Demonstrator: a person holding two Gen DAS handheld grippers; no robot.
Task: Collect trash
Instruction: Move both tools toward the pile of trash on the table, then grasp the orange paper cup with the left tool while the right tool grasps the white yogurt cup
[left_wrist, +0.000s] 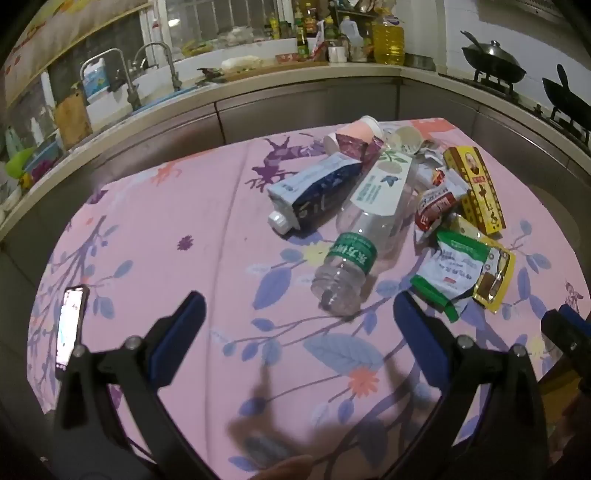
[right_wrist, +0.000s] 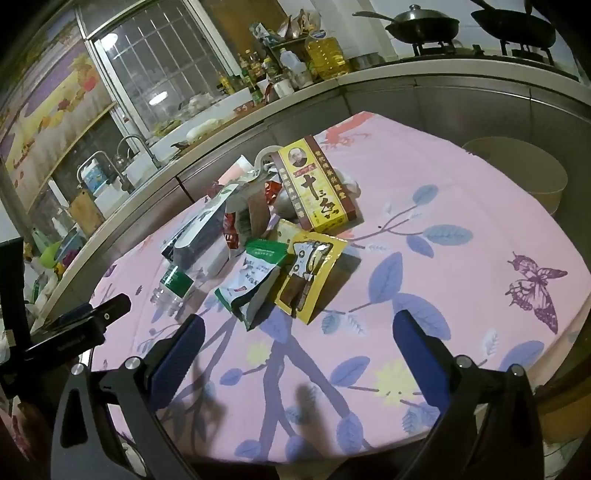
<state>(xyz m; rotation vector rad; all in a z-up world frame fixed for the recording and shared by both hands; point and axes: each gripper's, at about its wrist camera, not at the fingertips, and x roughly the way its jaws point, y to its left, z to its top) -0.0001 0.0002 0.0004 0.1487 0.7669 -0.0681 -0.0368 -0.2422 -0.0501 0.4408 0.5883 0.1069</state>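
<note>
Both tools, left tool (left_wrist: 299, 314) and right tool (right_wrist: 299, 332), are gaping wide and empty, hovering over bare pink surface (left_wrist: 177, 221) just short of the trash pile (left_wrist: 388, 199), which is lying toward the surface's far edge.

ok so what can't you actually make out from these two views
- Beige bin, right wrist view: the table edge hides its lower part and inside; the left wrist view barely shows it.
- Paper cups, right wrist view: mostly hidden behind the yellow box.
- Phone screen, left wrist view: glare washes it out.
- Snack wrappers mid-pile: print too small and crumpled to read.
</note>
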